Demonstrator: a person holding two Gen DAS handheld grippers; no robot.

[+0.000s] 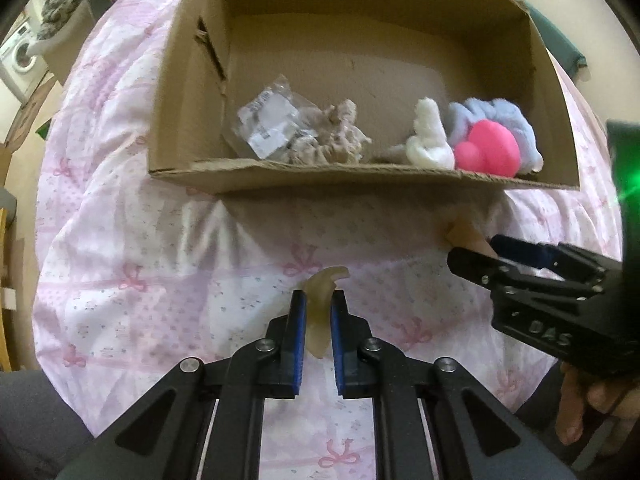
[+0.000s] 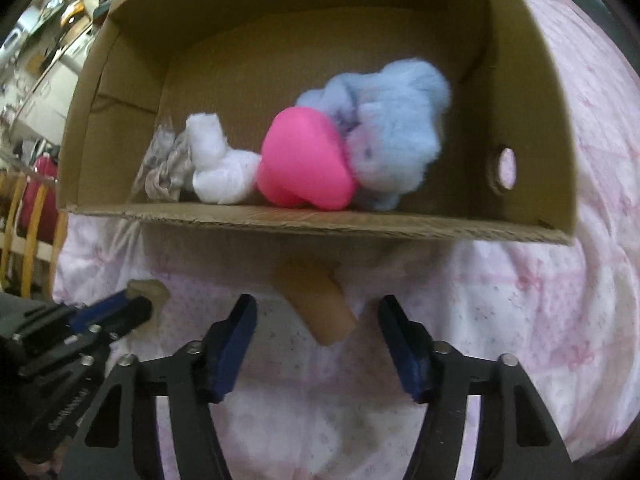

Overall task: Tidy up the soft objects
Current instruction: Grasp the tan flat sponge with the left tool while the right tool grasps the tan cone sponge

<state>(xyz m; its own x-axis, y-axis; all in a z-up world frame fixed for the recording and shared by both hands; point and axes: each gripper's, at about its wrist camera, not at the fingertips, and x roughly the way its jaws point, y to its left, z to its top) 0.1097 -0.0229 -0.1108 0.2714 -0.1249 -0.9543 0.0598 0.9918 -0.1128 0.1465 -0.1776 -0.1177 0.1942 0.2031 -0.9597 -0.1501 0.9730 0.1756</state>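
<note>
A cardboard box [image 1: 360, 178] lies on the pink bedspread and holds a pink soft toy [image 1: 488, 148], a blue fluffy toy [image 1: 512, 120], a white plush [image 1: 428, 140], a beige cloth [image 1: 336, 136] and a plastic bag [image 1: 268, 120]. My left gripper [image 1: 319, 300] is shut on a pale yellowish rubbery piece [image 1: 322, 312] just in front of the box. My right gripper [image 2: 318, 312] is open around a tan soft cylinder [image 2: 320, 304] that lies on the bed below the box edge [image 2: 320, 220]. The pink toy [image 2: 308, 160] and blue toy [image 2: 392, 132] show close ahead.
The pink patterned bedspread [image 1: 140, 240] covers the whole surface. The right gripper [image 1: 476, 258] shows at the right of the left wrist view, near the tan cylinder [image 1: 466, 234]. Furniture and a washing machine [image 1: 20, 56] stand far left.
</note>
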